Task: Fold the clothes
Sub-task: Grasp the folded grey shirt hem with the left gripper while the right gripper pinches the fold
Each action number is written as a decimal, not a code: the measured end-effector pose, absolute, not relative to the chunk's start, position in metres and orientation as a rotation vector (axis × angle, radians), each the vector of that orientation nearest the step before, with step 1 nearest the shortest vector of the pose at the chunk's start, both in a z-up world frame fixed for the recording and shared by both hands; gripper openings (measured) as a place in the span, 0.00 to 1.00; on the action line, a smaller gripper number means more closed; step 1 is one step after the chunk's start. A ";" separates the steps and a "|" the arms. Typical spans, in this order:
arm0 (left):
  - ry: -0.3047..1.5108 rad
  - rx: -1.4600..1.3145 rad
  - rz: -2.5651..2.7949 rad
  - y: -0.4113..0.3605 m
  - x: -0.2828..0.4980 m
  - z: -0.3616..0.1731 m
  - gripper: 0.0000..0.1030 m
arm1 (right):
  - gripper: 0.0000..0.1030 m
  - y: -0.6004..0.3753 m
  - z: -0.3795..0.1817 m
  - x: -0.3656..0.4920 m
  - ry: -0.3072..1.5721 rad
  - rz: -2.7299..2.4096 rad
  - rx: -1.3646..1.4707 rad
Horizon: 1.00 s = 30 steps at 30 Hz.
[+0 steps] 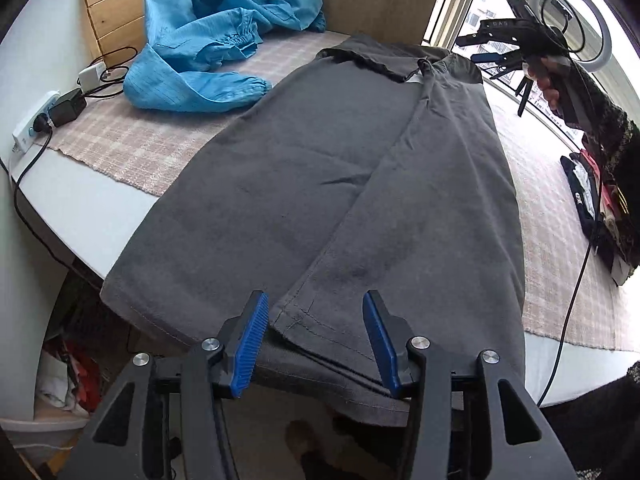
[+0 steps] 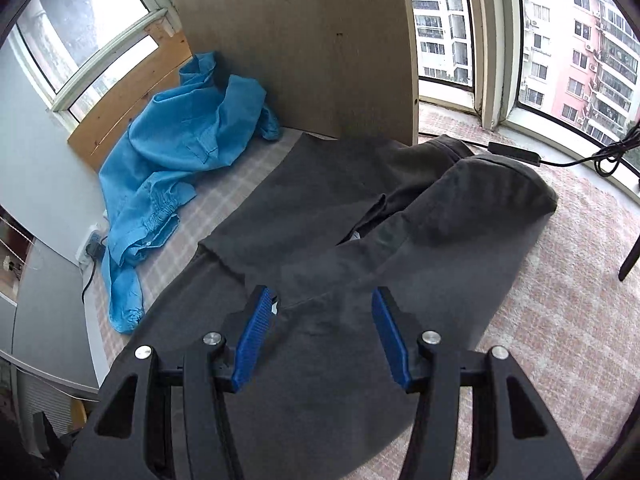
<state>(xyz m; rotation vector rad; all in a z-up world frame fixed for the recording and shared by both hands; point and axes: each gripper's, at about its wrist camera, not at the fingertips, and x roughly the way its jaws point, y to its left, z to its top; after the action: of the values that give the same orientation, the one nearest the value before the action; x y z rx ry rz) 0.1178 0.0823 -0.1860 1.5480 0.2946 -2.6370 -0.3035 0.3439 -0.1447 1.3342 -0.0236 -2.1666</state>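
Observation:
A dark grey shirt (image 1: 320,184) lies flat on the plaid-covered table, its right side folded over the middle and its hem hanging over the near edge. My left gripper (image 1: 316,312) is open and empty, its blue pads on either side of the folded hem corner. My right gripper (image 2: 322,312) is open and empty above the collar end of the same shirt (image 2: 360,248). In the left wrist view the right gripper (image 1: 486,46) is held in the air past the collar.
A crumpled blue garment (image 1: 208,44) lies at the table's far left and shows in the right wrist view (image 2: 176,152). A power strip with chargers (image 1: 52,112) sits at the left edge. A wooden board (image 2: 312,40) stands behind. Folded clothes (image 1: 596,200) are piled right. A ring light (image 1: 568,20) stands by the window.

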 end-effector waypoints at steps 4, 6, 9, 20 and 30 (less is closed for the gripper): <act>0.260 1.578 -2.620 0.087 0.115 -0.191 0.27 | 0.50 0.314 -0.164 -0.333 -0.034 -2.135 1.484; 0.254 1.585 -2.629 0.089 0.115 -0.191 0.23 | 0.50 0.297 -0.177 -0.343 0.018 -2.138 1.568; 0.245 1.586 -2.652 0.090 0.116 -0.191 0.07 | 0.50 0.281 -0.194 -0.351 0.103 -2.164 1.668; 0.300 1.570 -2.705 0.078 0.122 -0.181 0.12 | 0.50 0.278 -0.205 -0.356 0.057 -2.103 1.851; 0.225 1.627 -2.689 0.081 0.119 -0.193 0.24 | 0.50 0.278 -0.204 -0.350 0.007 -2.095 1.886</act>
<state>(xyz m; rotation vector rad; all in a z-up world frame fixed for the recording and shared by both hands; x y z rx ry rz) 0.1186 0.0809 -0.1926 1.6268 0.2248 -2.6892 -0.3499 0.2782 -0.2035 1.8859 0.0068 -2.0948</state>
